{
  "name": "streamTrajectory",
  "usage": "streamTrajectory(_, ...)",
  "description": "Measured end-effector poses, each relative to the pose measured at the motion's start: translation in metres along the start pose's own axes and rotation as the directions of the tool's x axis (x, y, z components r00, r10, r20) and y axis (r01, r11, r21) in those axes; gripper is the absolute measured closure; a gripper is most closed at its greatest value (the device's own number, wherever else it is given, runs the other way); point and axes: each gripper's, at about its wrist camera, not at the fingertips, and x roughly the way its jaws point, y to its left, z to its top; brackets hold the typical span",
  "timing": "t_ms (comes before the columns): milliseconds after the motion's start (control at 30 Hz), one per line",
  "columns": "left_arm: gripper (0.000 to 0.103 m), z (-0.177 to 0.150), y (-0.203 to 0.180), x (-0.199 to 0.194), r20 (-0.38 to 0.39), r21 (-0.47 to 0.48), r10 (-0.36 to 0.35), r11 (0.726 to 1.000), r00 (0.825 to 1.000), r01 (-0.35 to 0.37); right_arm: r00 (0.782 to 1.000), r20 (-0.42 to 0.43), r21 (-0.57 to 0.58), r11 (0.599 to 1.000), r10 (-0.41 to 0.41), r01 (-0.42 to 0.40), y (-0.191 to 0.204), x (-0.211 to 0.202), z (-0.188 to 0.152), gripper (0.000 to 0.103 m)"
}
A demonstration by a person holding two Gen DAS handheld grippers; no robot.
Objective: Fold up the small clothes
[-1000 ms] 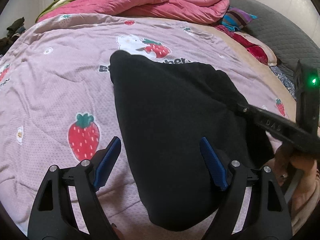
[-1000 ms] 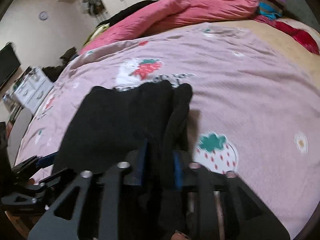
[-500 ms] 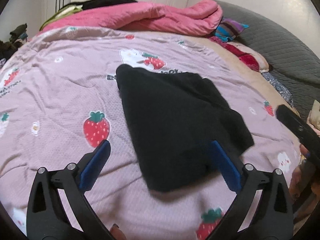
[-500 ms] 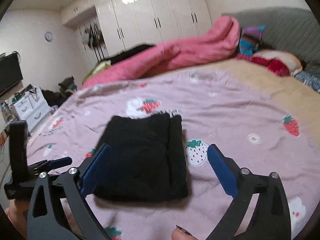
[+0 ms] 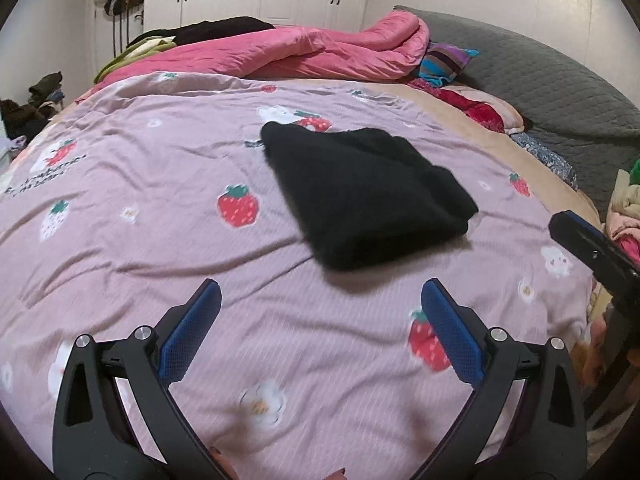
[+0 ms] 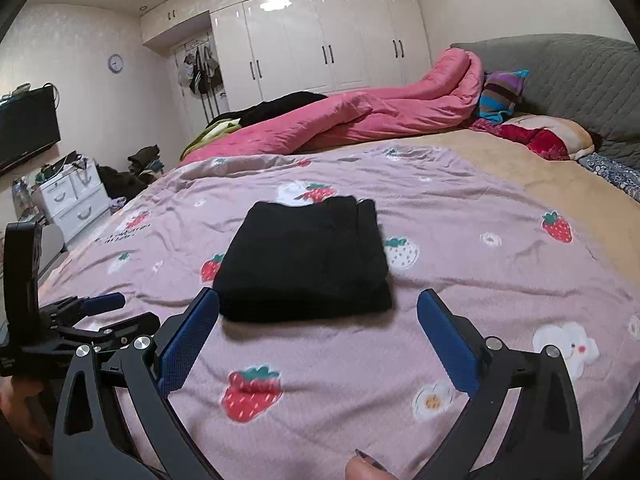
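Observation:
A black garment (image 5: pixel 368 196) lies folded into a flat rectangle on the pink strawberry bedspread (image 5: pixel 160 248); it also shows in the right wrist view (image 6: pixel 308 256). My left gripper (image 5: pixel 320 300) is open and empty, held back from the garment's near edge. My right gripper (image 6: pixel 318 308) is open and empty, just short of the garment's near edge. The left gripper also shows in the right wrist view (image 6: pixel 116 312) at the far left, and part of the right gripper's body (image 5: pixel 592 248) shows at the right of the left wrist view.
A rumpled pink duvet (image 6: pixel 360 116) lies across the far side of the bed. Pillows (image 6: pixel 536 136) and a grey headboard (image 6: pixel 568 64) are at the right. A pile of clothes (image 5: pixel 628 208) sits at the right edge. White drawers (image 6: pixel 68 196) stand left of the bed.
My right gripper let go of the black garment and opened. Both grippers pulled back and up from the garment, which now lies folded on the bed.

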Motion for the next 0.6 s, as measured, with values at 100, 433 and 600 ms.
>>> streamTrajectory(100, 0.009, -0.015, 0.007, -0.009, 0.012, -0.049, -0.015, 0.999, 1.000, 0.016, 1.000, -0.014, -0.005, 1.000, -0.006, 0.006, 0.004, -0.005, -0.013, 0.004)
streamTrajectory(433, 0.009, -0.035, 0.015, -0.001, -0.002, -0.080, -0.027, 0.996, 1.000, 0.026, 0.995, -0.072, -0.020, 0.997, -0.070, 0.069, 0.011, 0.006, -0.053, 0.004)
streamTrajectory(600, 0.009, -0.039, 0.017, 0.003, -0.013, -0.078, -0.017, 0.997, 1.000, 0.016, 0.997, -0.045, -0.033, 0.997, -0.068, 0.067, 0.014, 0.009, -0.054, 0.004)
